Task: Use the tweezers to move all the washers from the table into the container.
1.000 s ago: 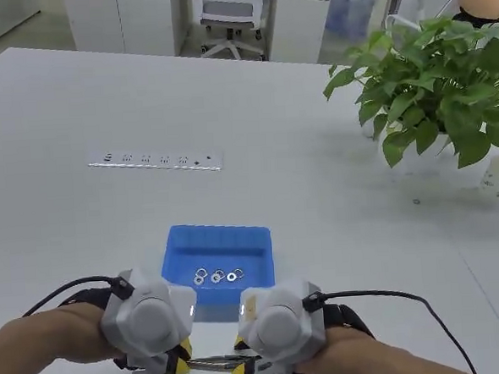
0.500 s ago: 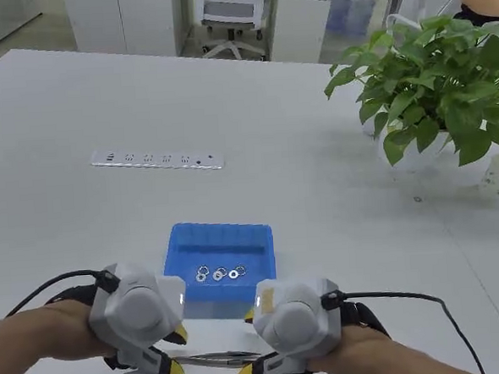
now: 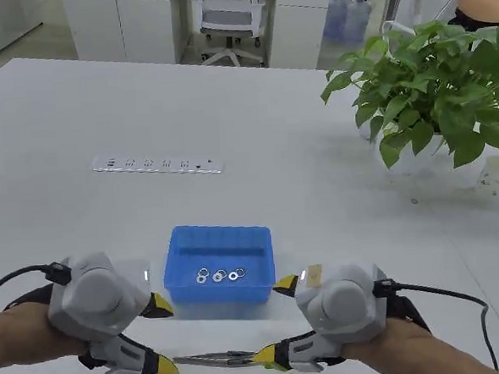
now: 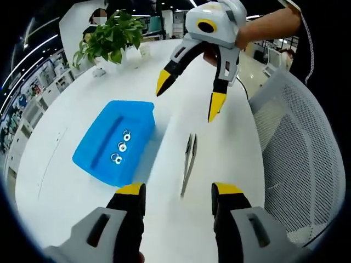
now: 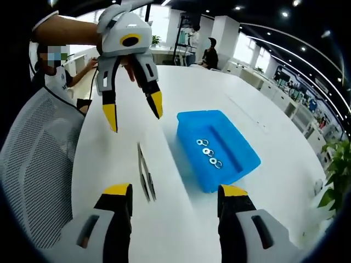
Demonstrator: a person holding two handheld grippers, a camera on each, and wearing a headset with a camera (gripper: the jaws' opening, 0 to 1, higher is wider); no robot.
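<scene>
Left gripper (image 3: pixel 159 337): jaws open, holding nothing. Right gripper (image 3: pixel 274 319): jaws open, holding nothing. The two face each other, tips apart. The tweezers (image 3: pixel 213 358) lie flat on the table (image 3: pixel 317 191) between them, near the front wall of the blue container (image 3: pixel 214 233). Washers (image 3: pixel 218 276) lie in a row on the container floor

Office setting: grey mesh swivel chair (image 3: pixel 226 17) and white cabinets (image 3: pixel 117 25) far beyond the left gripper (image 3: pixel 161 338); white socket strip (image 3: pixel 157 165) in the broad white table (image 3: pixel 316 174) ahead; leafy green potted plant (image 3: pixel 430 91) forward-right.
</scene>
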